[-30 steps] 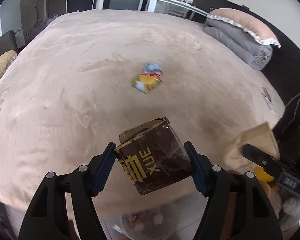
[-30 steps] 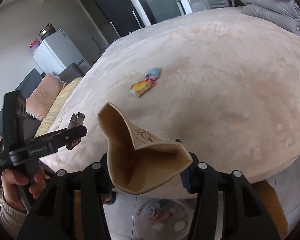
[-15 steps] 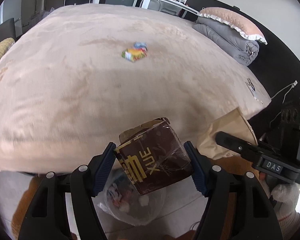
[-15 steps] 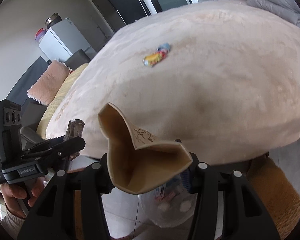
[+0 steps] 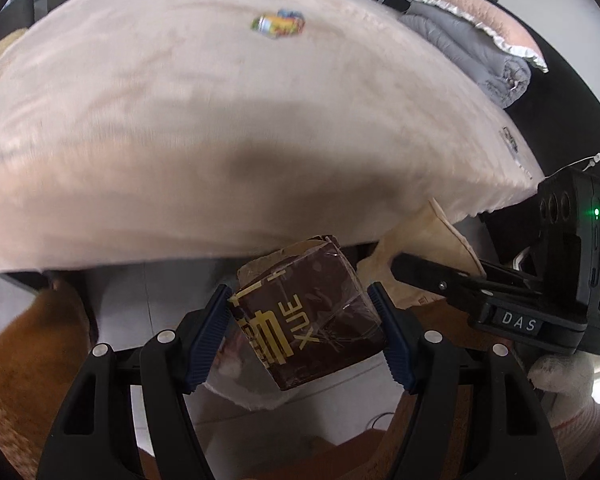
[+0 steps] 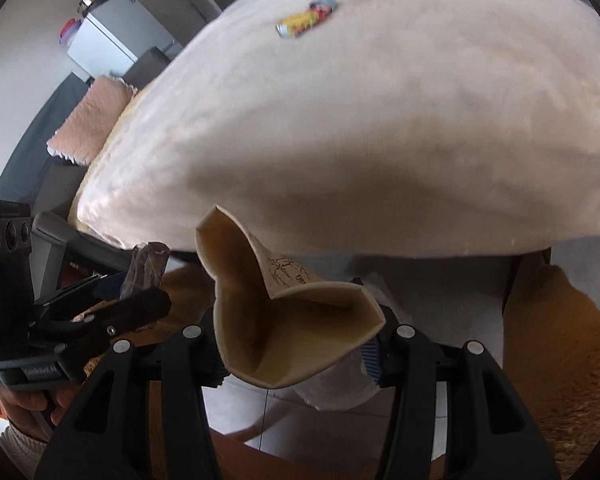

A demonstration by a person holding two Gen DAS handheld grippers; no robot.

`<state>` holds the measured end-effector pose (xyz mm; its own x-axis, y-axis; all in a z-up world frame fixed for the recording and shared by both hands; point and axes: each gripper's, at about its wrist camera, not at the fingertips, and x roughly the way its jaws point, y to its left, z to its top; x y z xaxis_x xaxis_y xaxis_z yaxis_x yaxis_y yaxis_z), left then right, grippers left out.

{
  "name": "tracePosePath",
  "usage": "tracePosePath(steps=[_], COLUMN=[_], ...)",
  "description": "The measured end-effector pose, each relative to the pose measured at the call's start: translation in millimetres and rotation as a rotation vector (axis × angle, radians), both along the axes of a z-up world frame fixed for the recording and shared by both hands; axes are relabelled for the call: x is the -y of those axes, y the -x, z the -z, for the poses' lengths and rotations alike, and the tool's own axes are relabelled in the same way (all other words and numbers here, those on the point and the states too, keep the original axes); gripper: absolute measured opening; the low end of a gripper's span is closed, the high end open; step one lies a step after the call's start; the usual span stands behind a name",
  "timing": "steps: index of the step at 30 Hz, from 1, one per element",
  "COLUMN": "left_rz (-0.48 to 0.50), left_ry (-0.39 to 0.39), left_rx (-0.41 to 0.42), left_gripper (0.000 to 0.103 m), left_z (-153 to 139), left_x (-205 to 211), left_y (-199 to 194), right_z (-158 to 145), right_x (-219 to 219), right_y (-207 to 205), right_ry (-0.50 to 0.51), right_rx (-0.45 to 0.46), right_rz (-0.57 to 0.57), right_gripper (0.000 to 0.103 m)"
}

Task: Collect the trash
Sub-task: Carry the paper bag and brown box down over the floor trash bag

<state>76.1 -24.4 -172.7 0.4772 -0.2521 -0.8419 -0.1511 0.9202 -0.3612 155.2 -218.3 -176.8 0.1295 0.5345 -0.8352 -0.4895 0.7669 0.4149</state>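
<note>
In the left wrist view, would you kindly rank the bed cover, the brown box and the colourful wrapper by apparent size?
1. bed cover
2. brown box, enlarged by nearness to the camera
3. colourful wrapper, far off, so true size is unsure

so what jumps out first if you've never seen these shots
The dark brown carton with gold lettering, clamped between the left gripper's blue-padded fingers, fills the left wrist view. The right gripper pinches an open tan paper pouch. A bright yellow crumpled snack wrapper lies alone on the beige plush bed cover behind.
</note>
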Motion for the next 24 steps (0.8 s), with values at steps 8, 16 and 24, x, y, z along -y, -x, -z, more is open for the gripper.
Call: tracePosePath(steps=[8,16,24], left_rz=[-0.001,-0.007,-0.002], left_ry=[0.025,0.038,0.056], left_rx=[-0.111,-0.228,-0.306], left_gripper=[0.068,0.068,0.068], left_z=[56.2,124.4,159.2], left_x=[-1.6,-6.4,-12.7], left_y=[-2.7,-8.1,-14.4], right_z=[54.5,112.1,149.5], right_x=[-11.9,-19.4,-25.6], right_y=[-0.4,-9.2,-7.5], right_ry=[0.089,0.183,0.235], right_rx=[-0.103,-0.209,-0.291], right_rz=[-0.033,-0.033,-0.043], right_gripper=[0.05,0.051,0.051])
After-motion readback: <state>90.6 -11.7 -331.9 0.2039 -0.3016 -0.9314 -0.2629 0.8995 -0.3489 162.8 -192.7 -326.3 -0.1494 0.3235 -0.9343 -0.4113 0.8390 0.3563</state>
